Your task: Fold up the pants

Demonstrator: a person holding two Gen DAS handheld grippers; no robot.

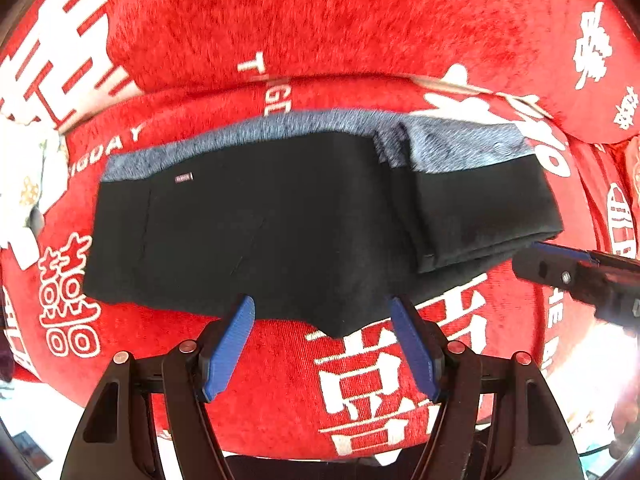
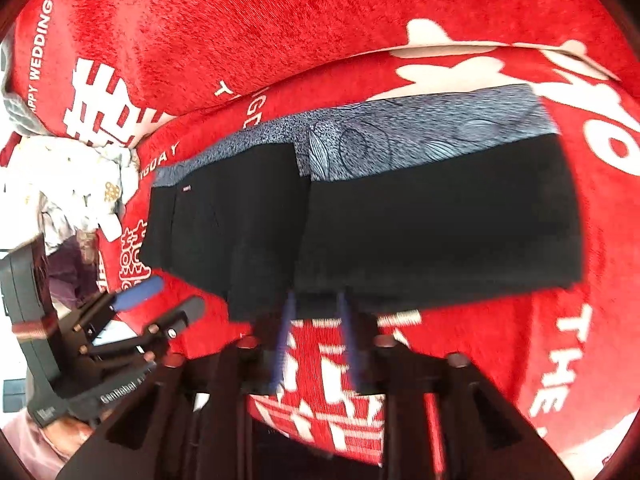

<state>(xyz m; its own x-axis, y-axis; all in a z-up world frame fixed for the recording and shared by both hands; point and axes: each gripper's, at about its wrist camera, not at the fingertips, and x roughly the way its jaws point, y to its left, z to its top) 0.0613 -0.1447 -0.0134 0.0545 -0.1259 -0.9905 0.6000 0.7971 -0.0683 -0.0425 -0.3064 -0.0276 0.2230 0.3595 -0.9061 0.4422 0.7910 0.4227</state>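
Black pants (image 1: 280, 232) lie folded on the red blanket (image 1: 280, 368), a blue-grey patterned waistband lining showing along their far edge. My left gripper (image 1: 322, 302) hovers over the near edge of the pants, its blue pads wide apart and nothing between them. In the right wrist view the pants (image 2: 420, 224) fill the middle, one folded layer on top at the right. My right gripper (image 2: 316, 300), blurred, stands open just short of their near edge, red blanket showing between its fingers. Each gripper shows in the other's view: right gripper (image 1: 536, 258), left gripper (image 2: 172, 300).
The red blanket with white characters and lettering covers the whole surface, and a thick fold of it (image 2: 280, 20) rises behind the pants. A crumpled white patterned cloth (image 2: 72, 184) lies at the left, also in the left wrist view (image 1: 28, 188). A person's hand (image 2: 64, 436) holds the left gripper.
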